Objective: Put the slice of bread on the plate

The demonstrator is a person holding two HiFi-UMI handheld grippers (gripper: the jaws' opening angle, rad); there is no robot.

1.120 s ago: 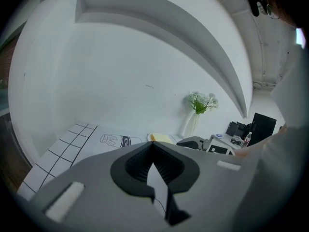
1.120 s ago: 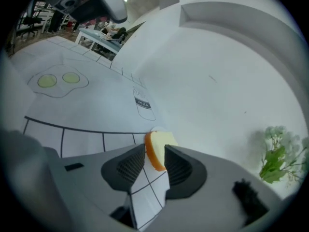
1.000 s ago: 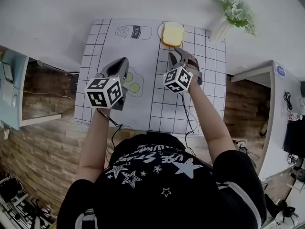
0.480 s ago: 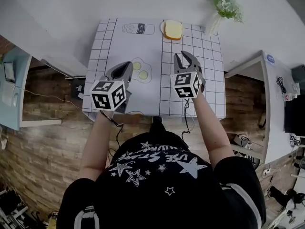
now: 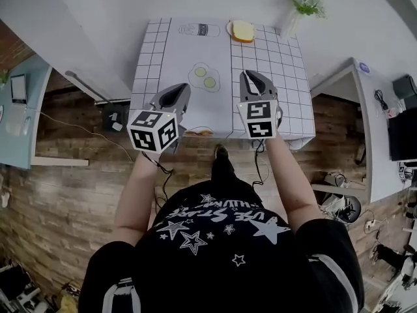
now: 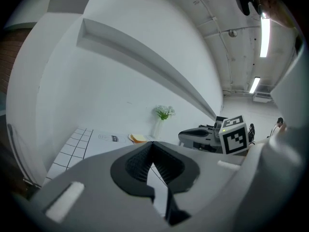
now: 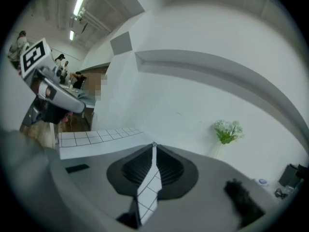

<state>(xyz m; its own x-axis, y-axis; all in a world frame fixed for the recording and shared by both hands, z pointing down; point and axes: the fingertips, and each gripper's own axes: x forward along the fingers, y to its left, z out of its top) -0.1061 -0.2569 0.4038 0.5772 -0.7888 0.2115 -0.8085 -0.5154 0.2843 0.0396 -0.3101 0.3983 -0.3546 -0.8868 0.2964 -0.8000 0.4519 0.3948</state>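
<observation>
A yellow slice of bread lies on a small white plate at the far edge of the gridded mat; in the left gripper view the bread shows small and far off. My right gripper hangs over the mat's near right part, well short of the plate. Its jaws have just been closing, and its tips now meet with nothing between them. My left gripper is level with it on the left, also shut and empty.
A vase of white flowers stands right of the plate by the wall. The mat bears drawings of a milk bottle and fried eggs. A white cabinet stands to the right and a pale blue shelf to the left.
Both grippers have drawn back from the plate toward the table's near edge and risen. The right jaws went from wide open to closed. The bread stays on the plate.
</observation>
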